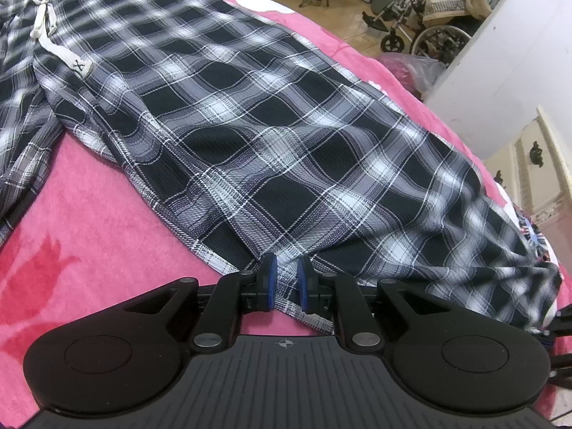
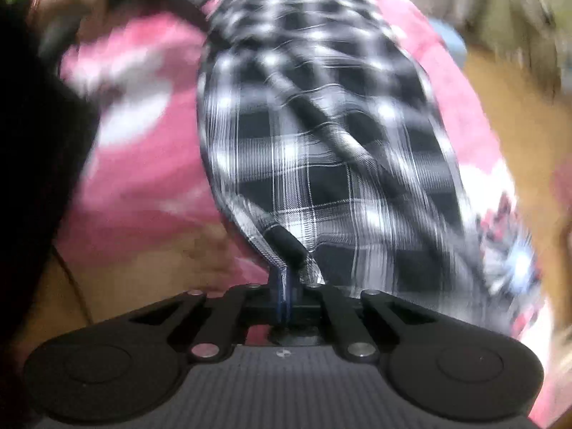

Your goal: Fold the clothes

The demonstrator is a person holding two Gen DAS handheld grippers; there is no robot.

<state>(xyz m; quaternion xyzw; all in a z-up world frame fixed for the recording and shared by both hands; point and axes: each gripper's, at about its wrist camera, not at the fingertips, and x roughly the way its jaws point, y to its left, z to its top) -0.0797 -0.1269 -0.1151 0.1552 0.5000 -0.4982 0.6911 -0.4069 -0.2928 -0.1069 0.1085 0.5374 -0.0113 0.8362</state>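
Black, grey and white plaid pants (image 1: 250, 125) lie spread on a pink blanket (image 1: 89, 214), their white drawstring (image 1: 46, 35) at the far left. My left gripper (image 1: 286, 279) sits at the near edge of one pant leg. Its blue pads (image 1: 270, 279) stand a little apart with the leg's edge between them. The right wrist view is motion-blurred. There the pants (image 2: 321, 143) run away from the camera, and my right gripper (image 2: 286, 286) is shut on a bunched bit of the hem, which lifts the cloth into a ridge.
The bed's far edge drops to a wooden floor with a wheelchair (image 1: 422, 32) and a plastic bag (image 1: 411, 68). A white wall corner (image 1: 500, 53) and a cream cabinet (image 1: 536, 164) stand at the right. A person's dark sleeve (image 2: 35, 143) fills the left of the right wrist view.
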